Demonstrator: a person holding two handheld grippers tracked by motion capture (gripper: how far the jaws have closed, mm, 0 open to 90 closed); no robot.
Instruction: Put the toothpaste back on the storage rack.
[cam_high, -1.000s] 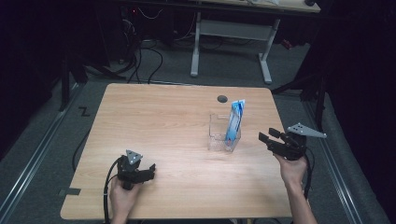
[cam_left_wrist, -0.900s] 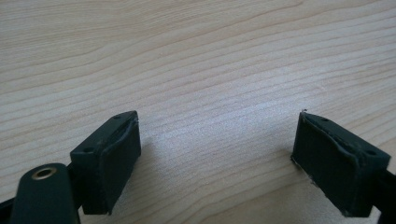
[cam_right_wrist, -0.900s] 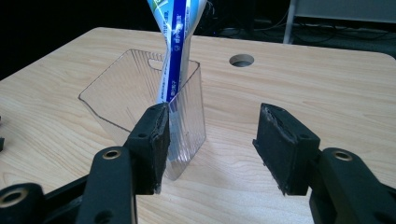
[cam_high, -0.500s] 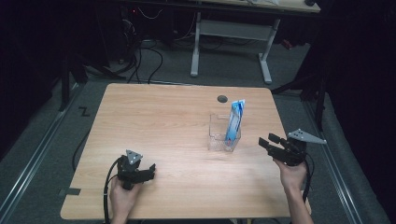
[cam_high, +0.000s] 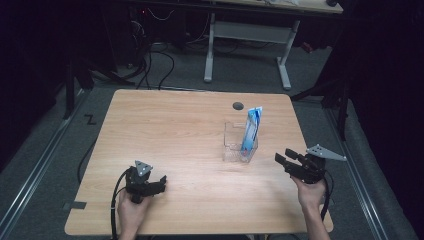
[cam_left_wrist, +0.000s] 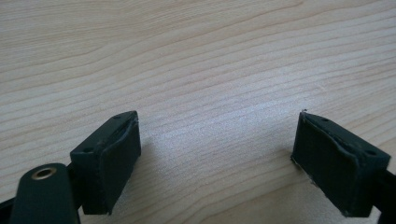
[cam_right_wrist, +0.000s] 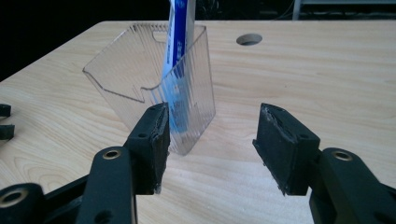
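Two grippers stand with jaws apart; the right gripper (cam_right_wrist: 210, 144) should approach the blue tube (cam_right_wrist: 177, 60) in the clear holder (cam_right_wrist: 140, 74) at twelve o'clock squarely, while the left gripper (cam_left_wrist: 215, 154) rests.

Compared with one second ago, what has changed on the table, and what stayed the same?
The right gripper drew back toward the person's edge of the table, away from the clear holder. Its jaws are open and empty; nothing was taken or released. The left gripper stayed on the table, open, and the blue and white packet remains upright in the holder.
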